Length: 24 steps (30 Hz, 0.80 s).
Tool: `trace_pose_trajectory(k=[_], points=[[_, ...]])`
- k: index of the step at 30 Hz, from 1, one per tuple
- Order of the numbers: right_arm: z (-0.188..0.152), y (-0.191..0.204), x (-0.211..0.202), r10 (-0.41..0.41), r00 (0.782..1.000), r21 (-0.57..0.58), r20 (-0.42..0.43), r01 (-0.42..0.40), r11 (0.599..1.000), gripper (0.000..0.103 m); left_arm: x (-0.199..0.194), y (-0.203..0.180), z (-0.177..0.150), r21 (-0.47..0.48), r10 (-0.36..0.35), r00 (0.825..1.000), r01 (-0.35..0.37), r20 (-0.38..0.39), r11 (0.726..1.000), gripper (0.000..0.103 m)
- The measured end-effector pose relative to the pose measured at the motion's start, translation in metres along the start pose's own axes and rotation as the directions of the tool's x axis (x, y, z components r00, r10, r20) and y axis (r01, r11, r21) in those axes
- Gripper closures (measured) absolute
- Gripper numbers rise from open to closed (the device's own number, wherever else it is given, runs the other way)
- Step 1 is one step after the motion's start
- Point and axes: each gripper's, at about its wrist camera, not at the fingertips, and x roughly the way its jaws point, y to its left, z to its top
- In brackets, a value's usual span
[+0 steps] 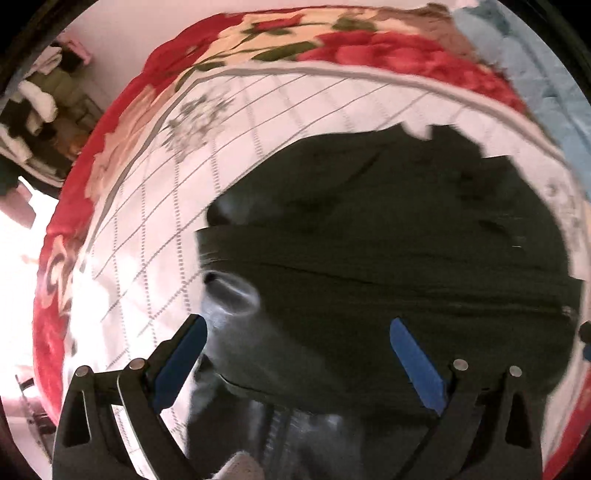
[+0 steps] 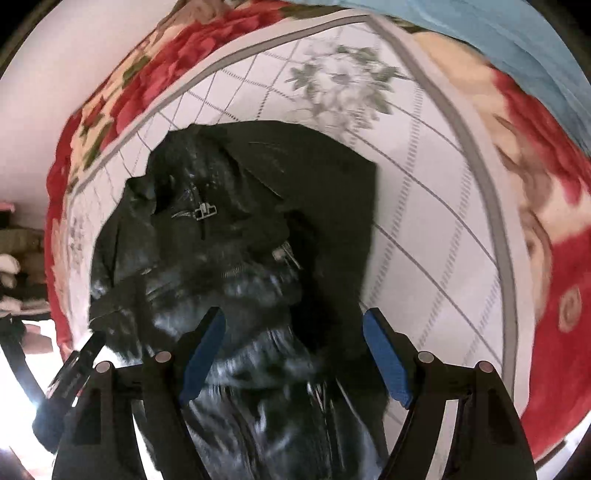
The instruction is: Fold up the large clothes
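Lying across the white quilted bed cover point(image 1: 258, 110) is a dark, nearly black jacket point(image 1: 388, 229), bunched and creased, its lining catching the light with a slick sheen nearest the cameras. From the right wrist view a metal zipper pull point(image 2: 205, 212) shows on its rumpled upper part, with folds piled over one another. A red floral blanket point(image 1: 388, 51) borders the white cover, and pale blue bedding point(image 2: 498, 33) lies beyond. The left gripper point(image 1: 299, 362) hovers over the jacket with jaws spread wide, holding nothing. The right gripper point(image 2: 295, 354) is likewise spread apart above the fabric, empty.
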Motion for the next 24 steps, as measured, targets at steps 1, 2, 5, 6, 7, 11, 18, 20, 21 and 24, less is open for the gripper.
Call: trace_pose_trajectory(k=[1, 2, 5, 6, 7, 11, 18, 20, 21, 24], points=[[0.006, 0.004, 0.005, 0.002, 1.000, -0.010, -0.007, -0.002, 1.000, 0.025, 0.005, 0.002, 0.001, 0.000, 0.010, 1.000, -0.010, -0.004, 1.000, 0.002], [0.011, 0.008, 0.015, 0.011, 1.000, -0.019, -0.023, -0.011, 1.000, 0.026, 0.010, 0.003, 0.002, -0.001, 0.017, 1.000, -0.017, -0.010, 1.000, 0.002], [0.024, 0.014, 0.045, -0.029, 0.997, -0.045, -0.067, 0.026, 0.999, 0.026, 0.019, 0.004, 0.002, -0.008, 0.018, 1.000, -0.019, -0.024, 1.000, 0.002], [0.027, 0.014, 0.050, -0.037, 0.997, -0.049, -0.070, 0.034, 0.998, 0.026, 0.021, 0.004, 0.003, -0.008, 0.017, 0.999, -0.017, -0.029, 1.000, 0.002], [0.030, 0.014, 0.056, -0.053, 0.995, -0.055, -0.079, 0.049, 0.997, 0.034, 0.024, 0.002, 0.003, -0.006, 0.014, 0.999, -0.014, -0.034, 1.000, 0.002], [0.031, 0.015, 0.065, -0.120, 0.990, -0.074, -0.068, 0.115, 0.991, 0.091, 0.037, -0.003, 0.002, 0.002, 0.001, 0.997, -0.001, -0.078, 1.000, 0.002], [0.033, -0.014, 0.026, -0.139, 0.989, 0.040, 0.057, 0.136, 0.990, 0.101, 0.017, 0.016, 0.011, -0.025, -0.005, 0.999, 0.004, -0.048, 1.000, 0.002], [0.034, -0.023, 0.038, -0.154, 0.988, 0.037, 0.020, 0.153, 0.988, 0.101, 0.039, 0.016, 0.010, -0.007, 0.026, 0.996, -0.027, -0.090, 1.000, 0.002], [0.037, -0.026, 0.049, -0.145, 0.989, 0.026, -0.023, 0.146, 0.989, 0.100, 0.055, 0.017, 0.008, -0.006, 0.026, 0.990, -0.027, -0.135, 1.000, 0.001], [0.047, -0.035, 0.042, -0.049, 0.994, 0.044, -0.101, 0.054, 0.998, 0.089, 0.068, 0.023, 0.009, -0.047, -0.018, 0.986, 0.010, -0.166, 0.999, 0.000]])
